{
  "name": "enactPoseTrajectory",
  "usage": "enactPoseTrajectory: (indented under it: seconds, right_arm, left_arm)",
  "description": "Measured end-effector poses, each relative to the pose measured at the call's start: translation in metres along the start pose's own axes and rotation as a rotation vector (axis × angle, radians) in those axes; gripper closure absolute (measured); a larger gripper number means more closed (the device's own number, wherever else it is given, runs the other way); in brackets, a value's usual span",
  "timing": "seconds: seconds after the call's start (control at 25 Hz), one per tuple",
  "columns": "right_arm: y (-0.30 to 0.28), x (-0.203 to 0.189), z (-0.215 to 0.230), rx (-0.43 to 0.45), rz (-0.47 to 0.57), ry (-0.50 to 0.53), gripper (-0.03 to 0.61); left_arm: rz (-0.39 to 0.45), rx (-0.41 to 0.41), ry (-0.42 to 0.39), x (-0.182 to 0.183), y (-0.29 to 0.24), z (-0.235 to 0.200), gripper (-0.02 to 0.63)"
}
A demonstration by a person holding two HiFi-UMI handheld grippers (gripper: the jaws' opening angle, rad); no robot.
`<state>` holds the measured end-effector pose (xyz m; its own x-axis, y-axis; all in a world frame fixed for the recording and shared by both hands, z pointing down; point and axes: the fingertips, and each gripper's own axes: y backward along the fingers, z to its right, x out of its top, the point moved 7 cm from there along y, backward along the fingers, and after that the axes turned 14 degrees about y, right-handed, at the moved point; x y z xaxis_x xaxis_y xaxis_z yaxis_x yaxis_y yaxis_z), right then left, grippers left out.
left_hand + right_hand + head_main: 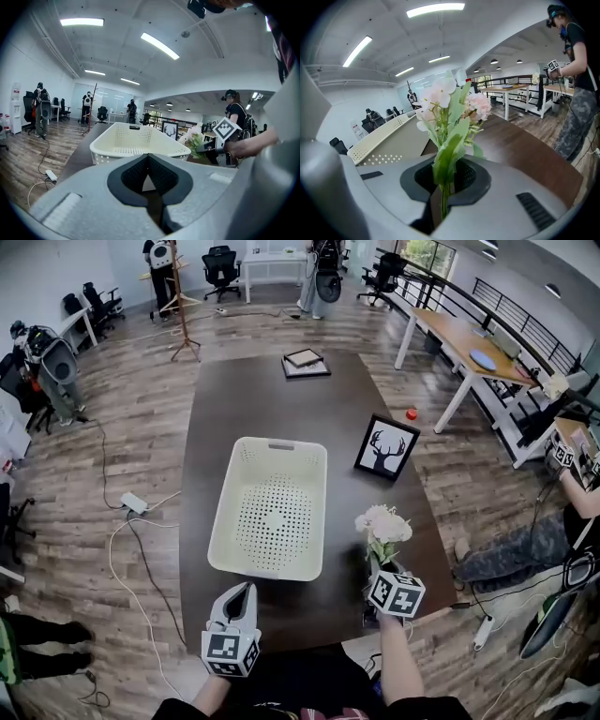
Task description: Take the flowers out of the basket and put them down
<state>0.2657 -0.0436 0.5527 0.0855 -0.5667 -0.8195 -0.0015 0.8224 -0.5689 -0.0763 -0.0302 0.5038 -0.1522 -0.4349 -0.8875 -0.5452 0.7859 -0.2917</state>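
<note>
flowers (450, 112) are out of the basket (225, 507): stems clamped in the right claw (440, 206), blooms up and ahead of its tips, over the table (253, 390), not set down yet. basket is to that claw's left. left claw (149, 185) closed on nothing, just short of the basket's near rim. risk: grip is low on thin stems, so releasing upright likely topples the bunch, and the table edge is close to the claw's right. head view shows the basket empty; only the right gripper view shows the stems pinched
</note>
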Motion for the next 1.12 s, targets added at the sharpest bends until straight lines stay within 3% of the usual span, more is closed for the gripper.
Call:
enactPoseTrajectory:
  seconds: [1.12]
  right_arm:
    - [-0.038, -0.046, 0.032, -0.017, -0.156, 0.017, 0.529]
  left_arm:
    - [-0.03, 0.039, -0.002, 0.002, -0.009, -0.006, 0.604]
